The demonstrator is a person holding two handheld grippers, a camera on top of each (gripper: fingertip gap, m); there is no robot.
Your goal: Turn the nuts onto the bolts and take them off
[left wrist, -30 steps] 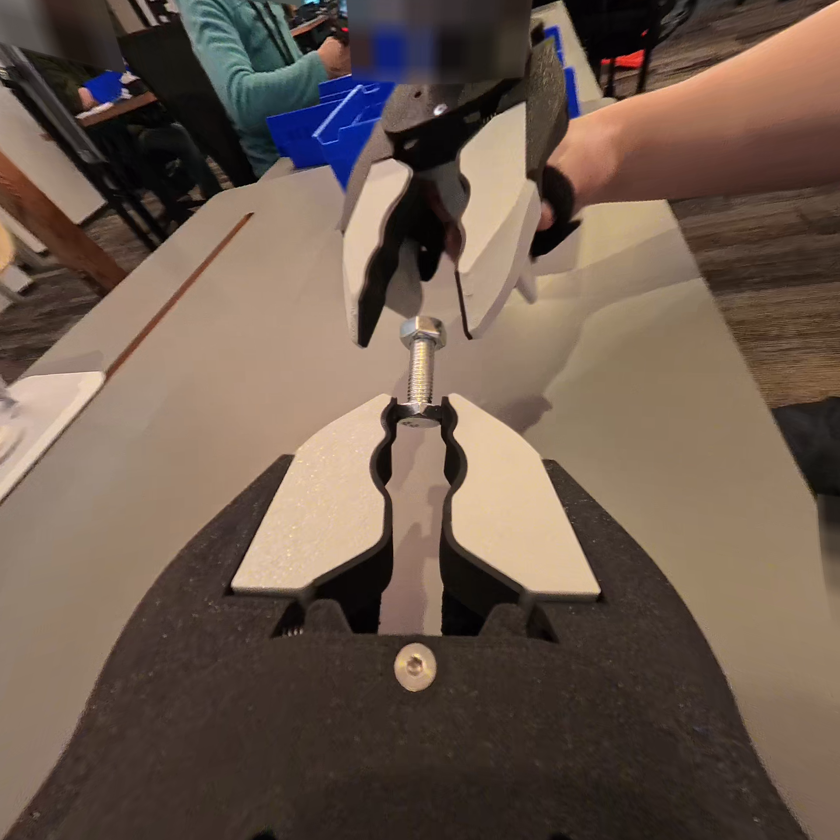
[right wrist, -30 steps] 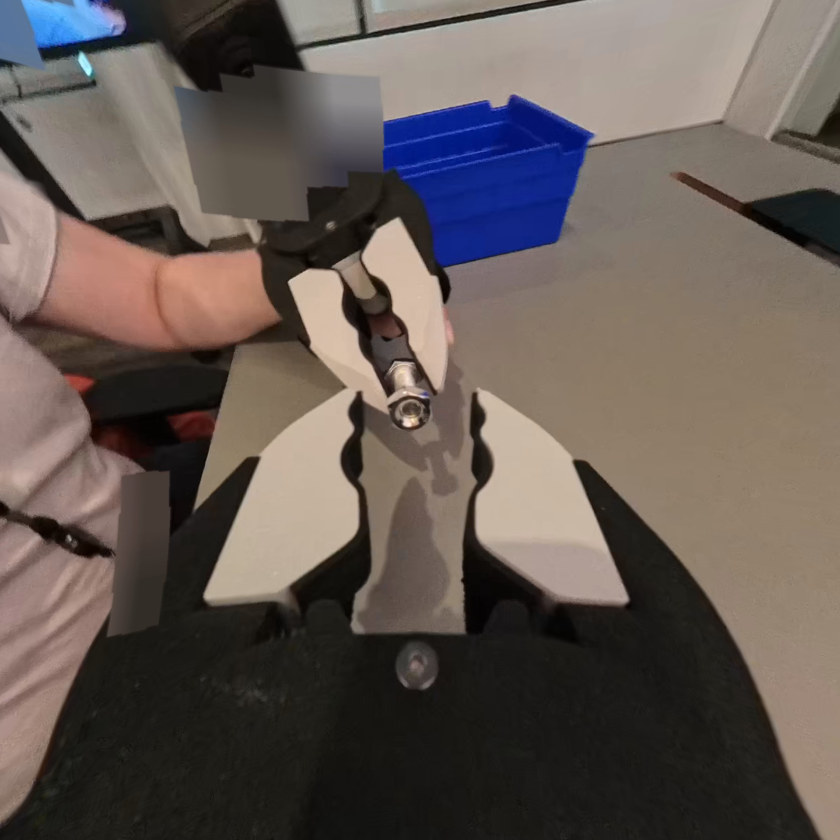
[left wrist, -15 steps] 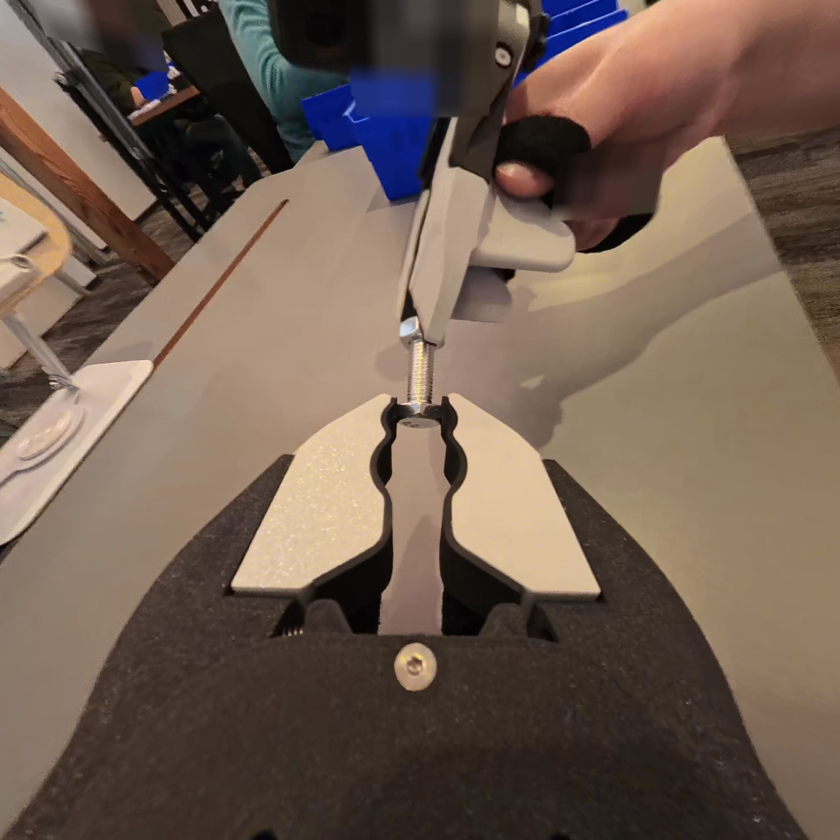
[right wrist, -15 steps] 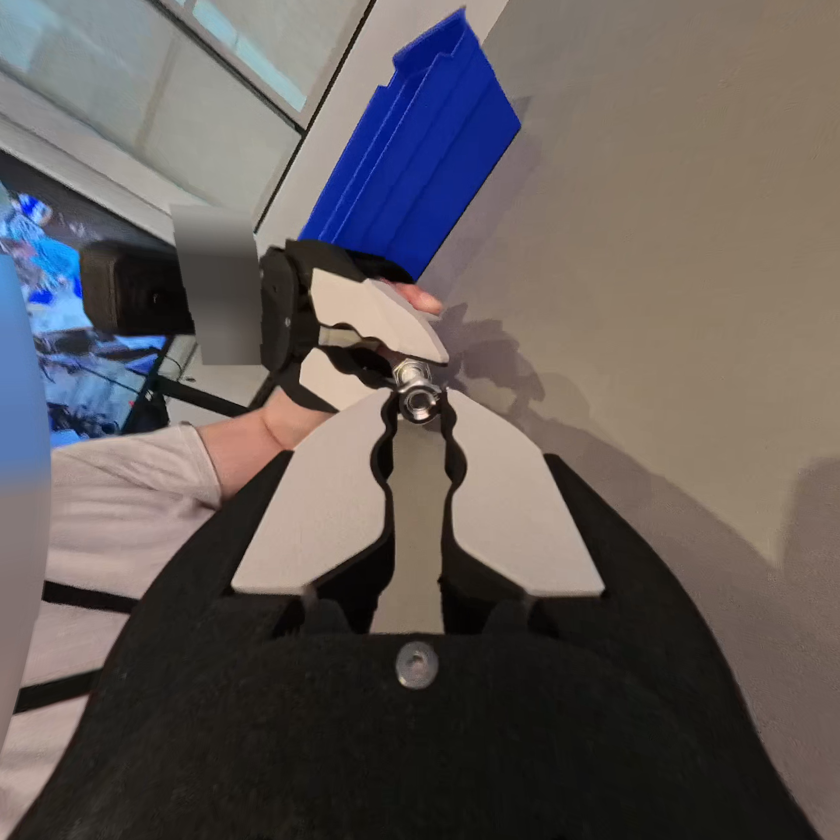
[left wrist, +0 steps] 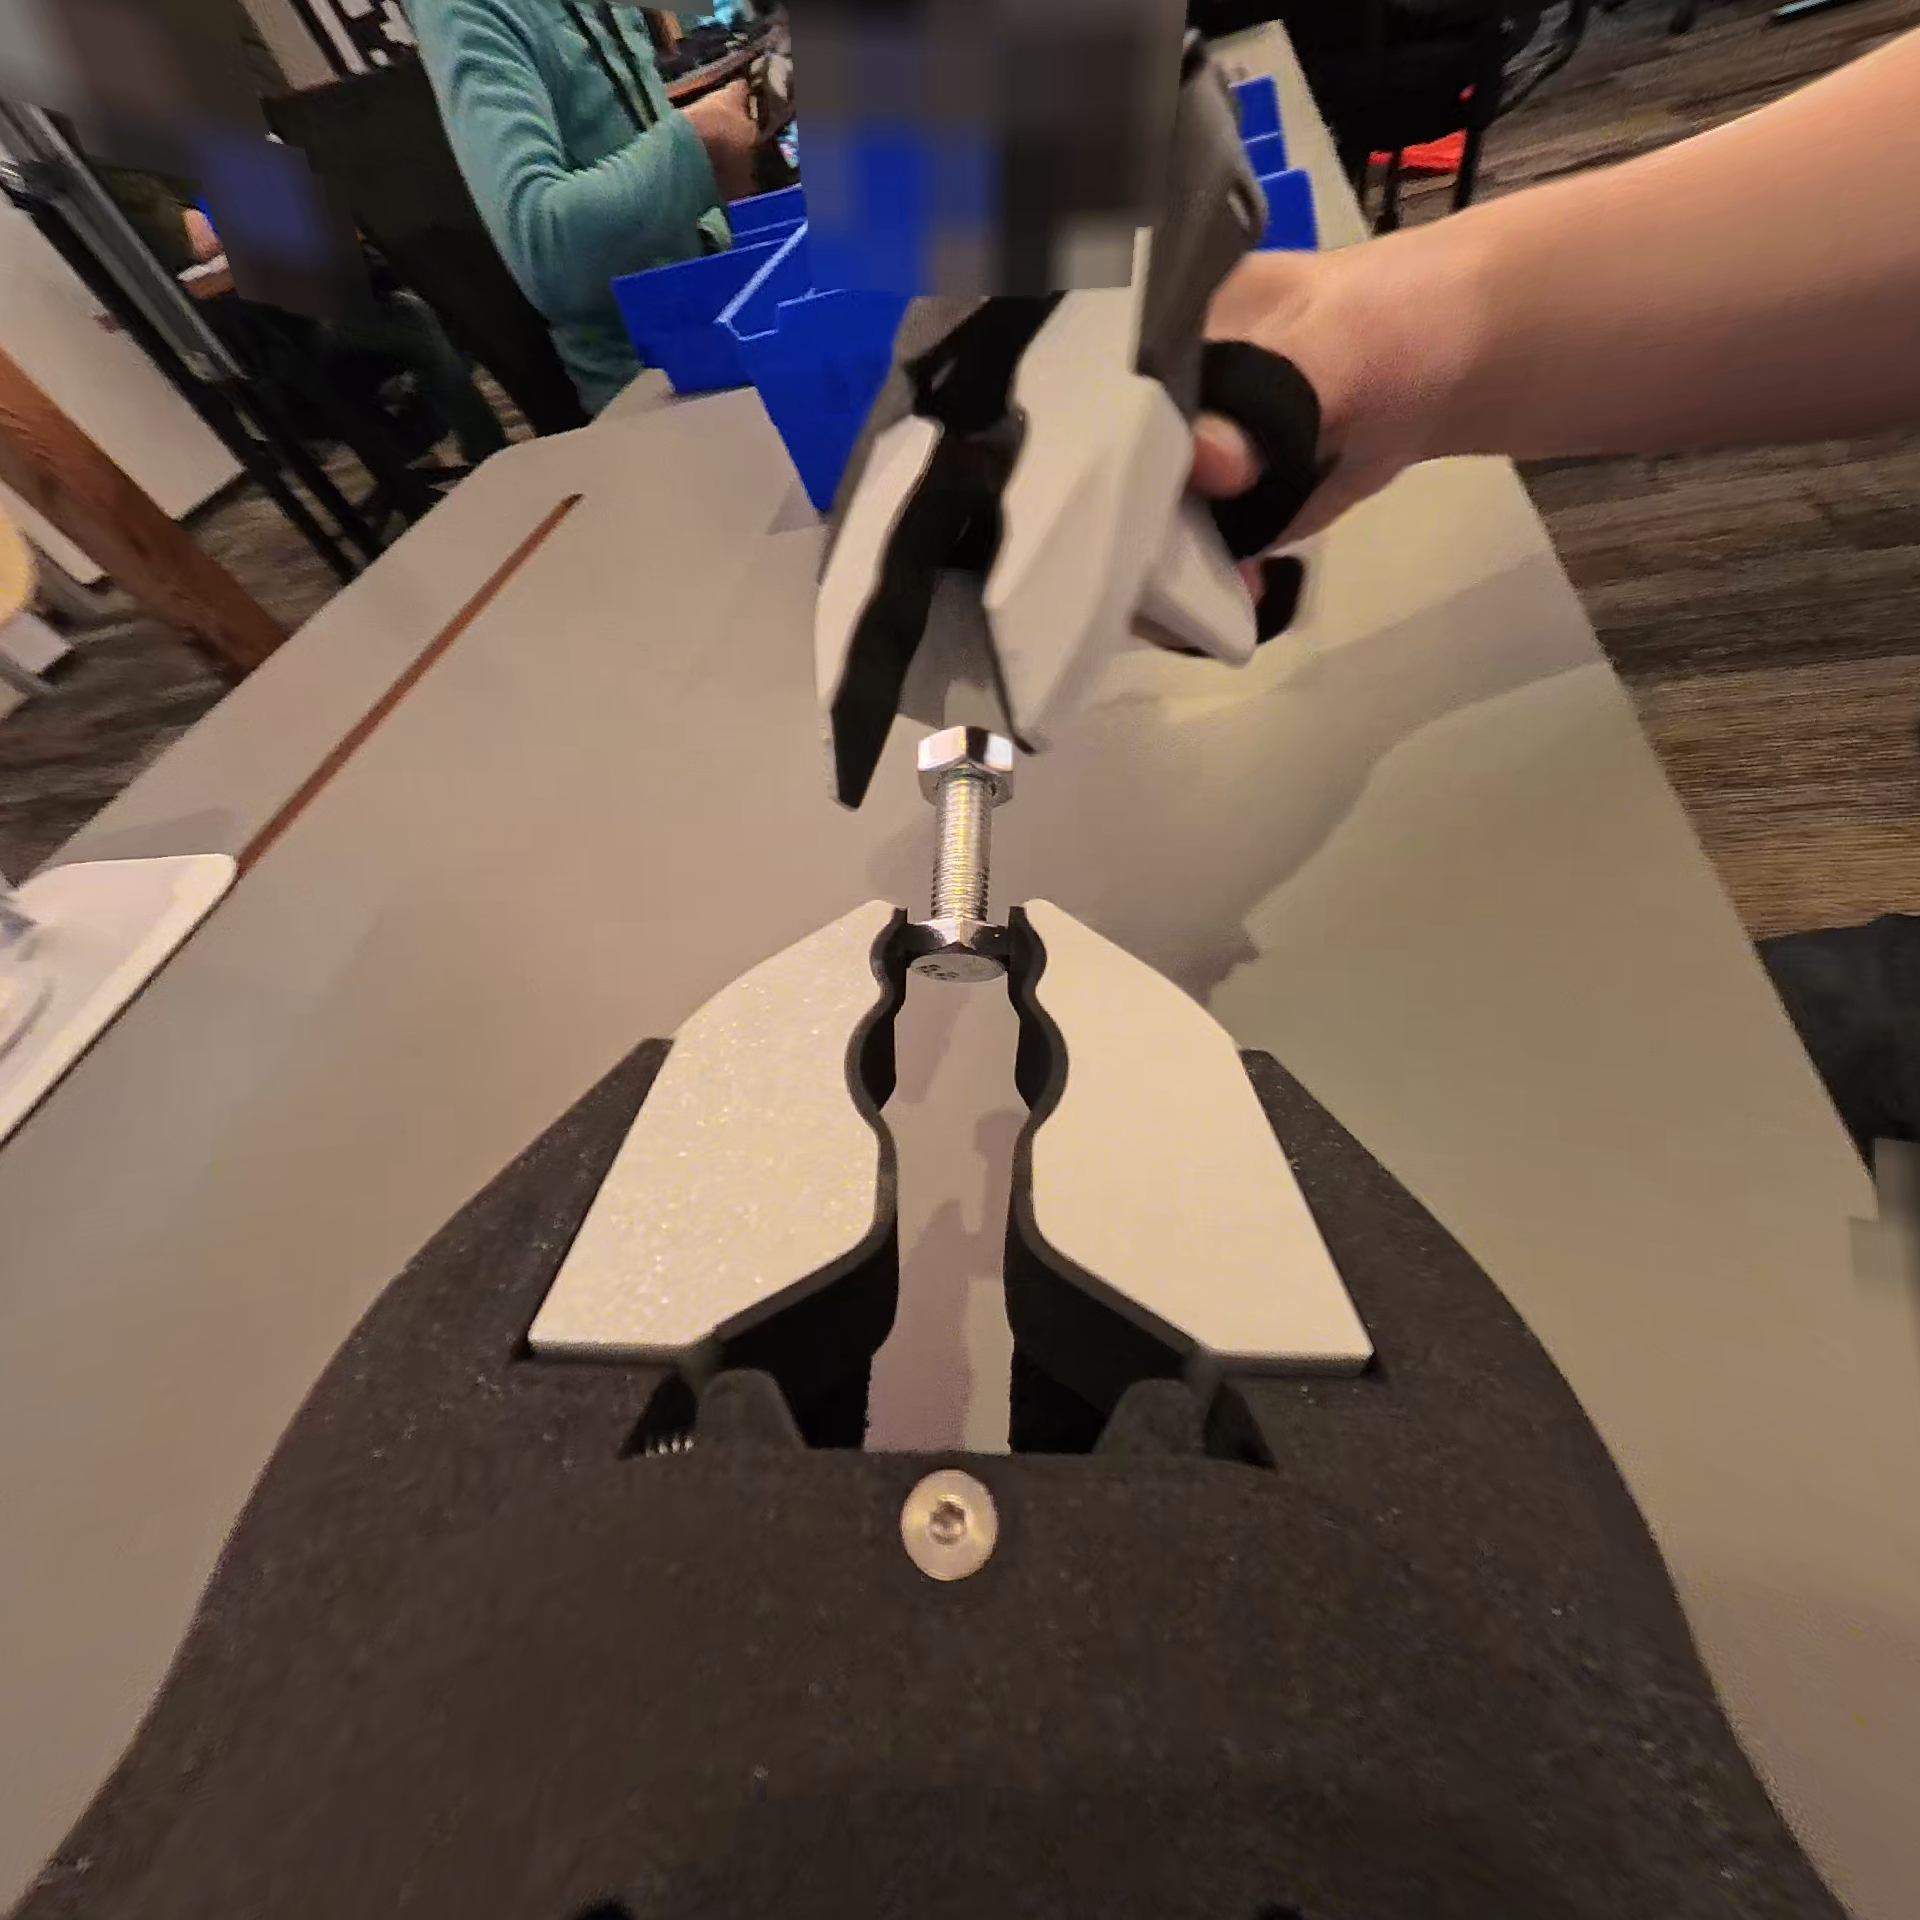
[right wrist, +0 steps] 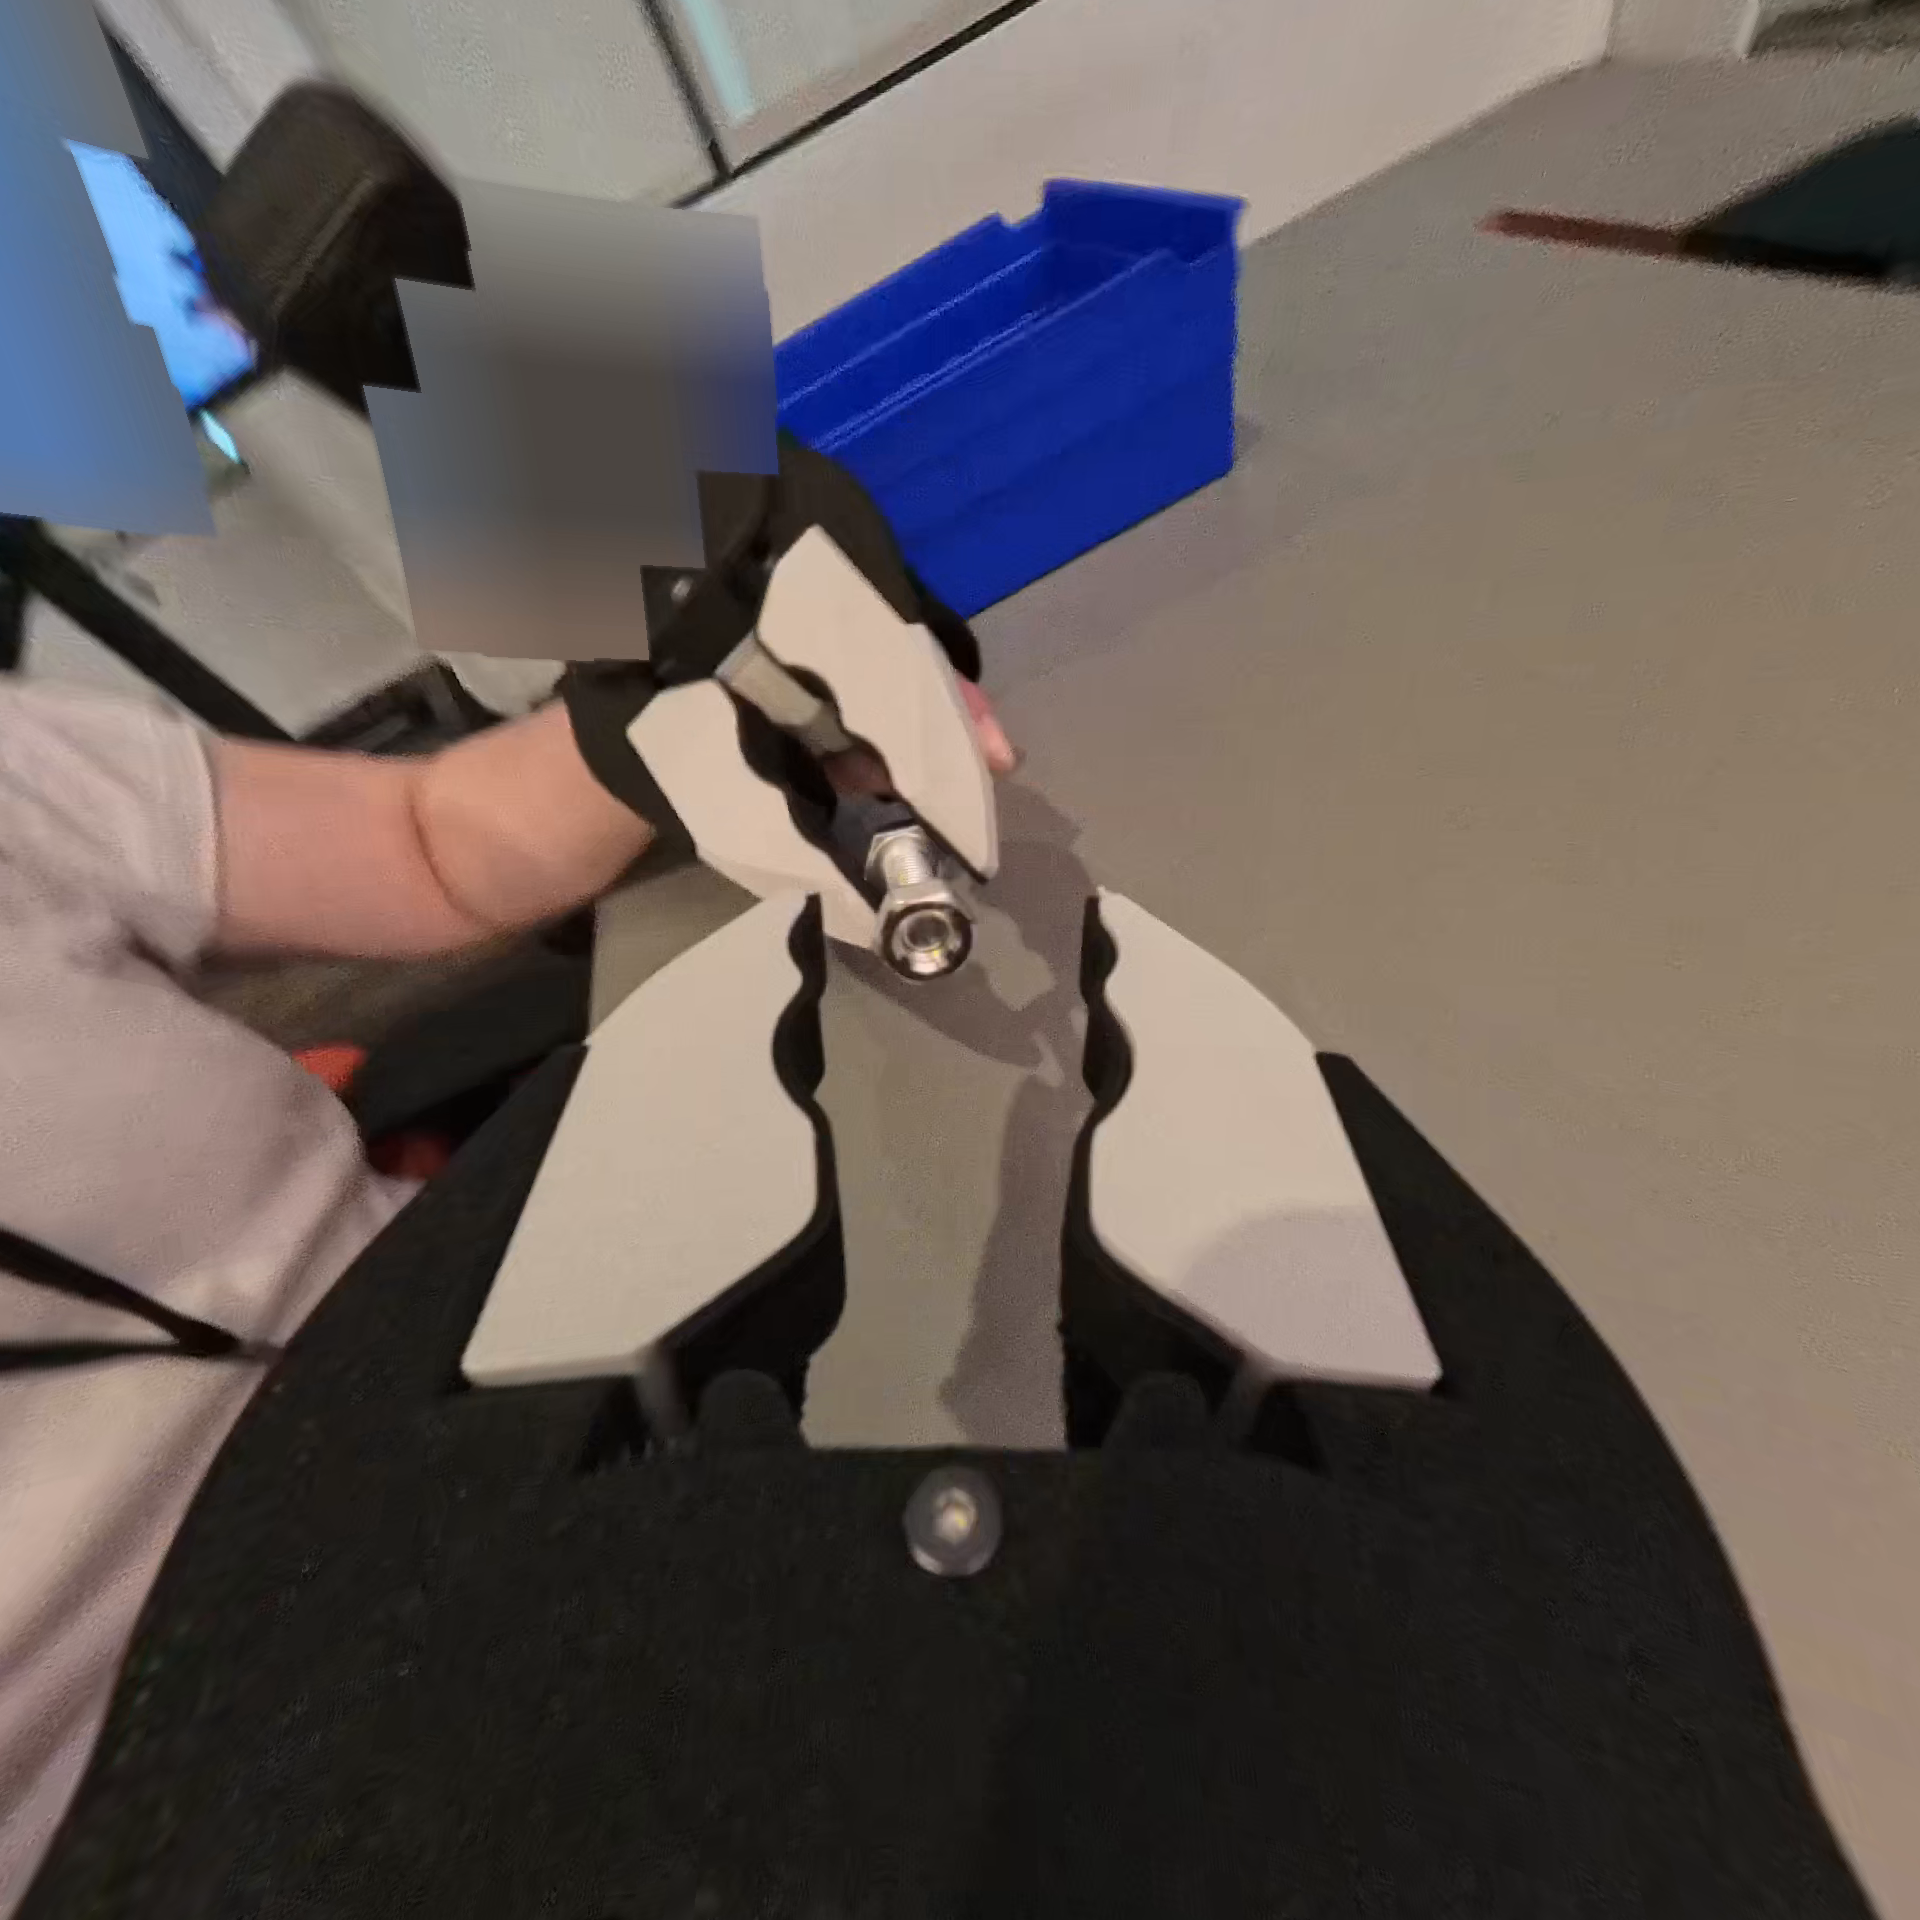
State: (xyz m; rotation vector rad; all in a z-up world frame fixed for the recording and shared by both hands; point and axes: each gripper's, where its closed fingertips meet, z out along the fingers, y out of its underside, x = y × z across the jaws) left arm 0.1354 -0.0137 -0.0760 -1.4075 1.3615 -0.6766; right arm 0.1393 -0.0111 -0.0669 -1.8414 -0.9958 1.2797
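Left wrist view: the left gripper (left wrist: pixel 958 951) is clamping the bolt (left wrist: pixel 962 868) by its head, steadying it above the table (left wrist: pixel 520 831). The right gripper (left wrist: pixel 940 764) is straddling the nut (left wrist: pixel 964 750) at the threaded tip, fingers apart, probably repositioning between turns.

The left claw (left wrist: pixel 956 940) was pinched tight, and the right claw (right wrist: pixel 951 935) was wide open, facing it.

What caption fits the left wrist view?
Left gripper clamps the silver steel bolt by its head; open right gripper straddles its silver hex nut.
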